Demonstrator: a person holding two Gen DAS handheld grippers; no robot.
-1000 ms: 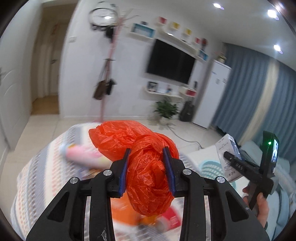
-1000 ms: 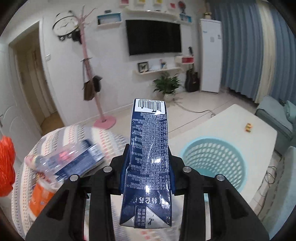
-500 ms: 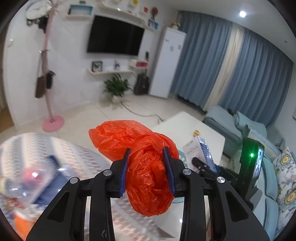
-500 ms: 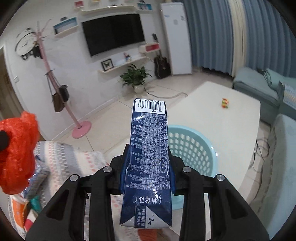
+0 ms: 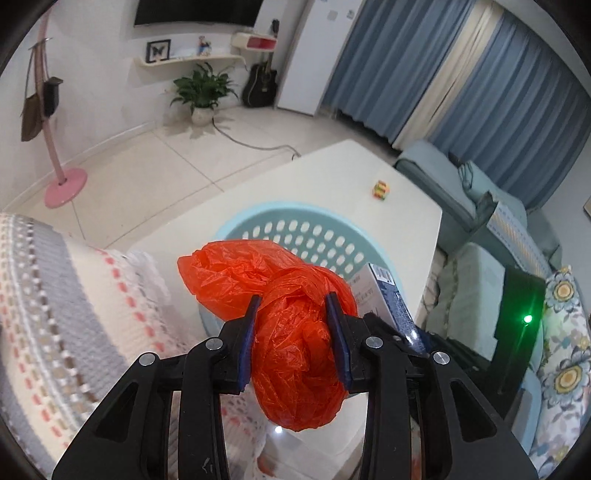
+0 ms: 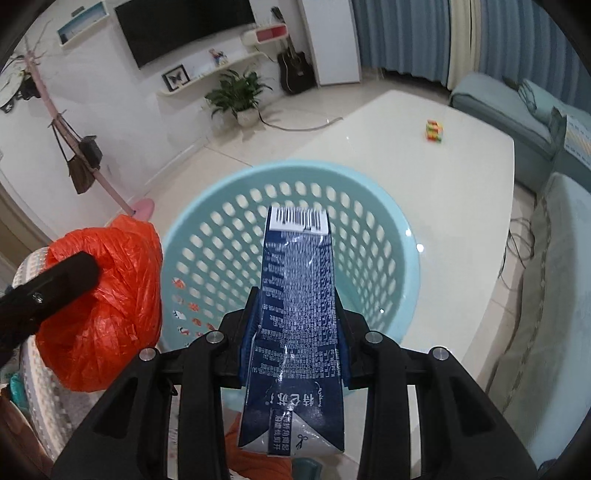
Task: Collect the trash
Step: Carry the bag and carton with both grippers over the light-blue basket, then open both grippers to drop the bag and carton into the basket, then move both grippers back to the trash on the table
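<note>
Pale floor tiles run back to a white wall carrying a wall-mounted television (image 6: 184,27), a butterfly picture (image 6: 176,78) on a curved shelf, a potted plant (image 6: 238,92) and a black guitar (image 6: 295,72) beside it. At 1 o'clock in the right wrist view a small multicoloured cube (image 6: 434,130) sits alone on the glossy white table (image 6: 461,177).

On that table stands the round, pale-blue plastic laundry basket (image 6: 291,254), its wall pierced with rows of oval holes.

The right gripper (image 6: 293,314) points forward and down over the basket mouth, its blue-padded jaws clamped on the sides of a dark-blue milk carton (image 6: 297,314). The carton is creased and covered in fine white Chinese print too small to read; a white barcode label sits on its far end and a scissors mark with larger Chinese characters on the near flap.

At 9 o'clock in the same view, the left gripper (image 5: 293,328) is closed narrowly on a crumpled, shiny orange plastic bag (image 5: 288,321), which bulges above and below the pads. It hangs just beside the basket's rim. A knitted striped cloth (image 5: 55,314) in grey, cream and pink lies at 8 o'clock in the left wrist view.
</note>
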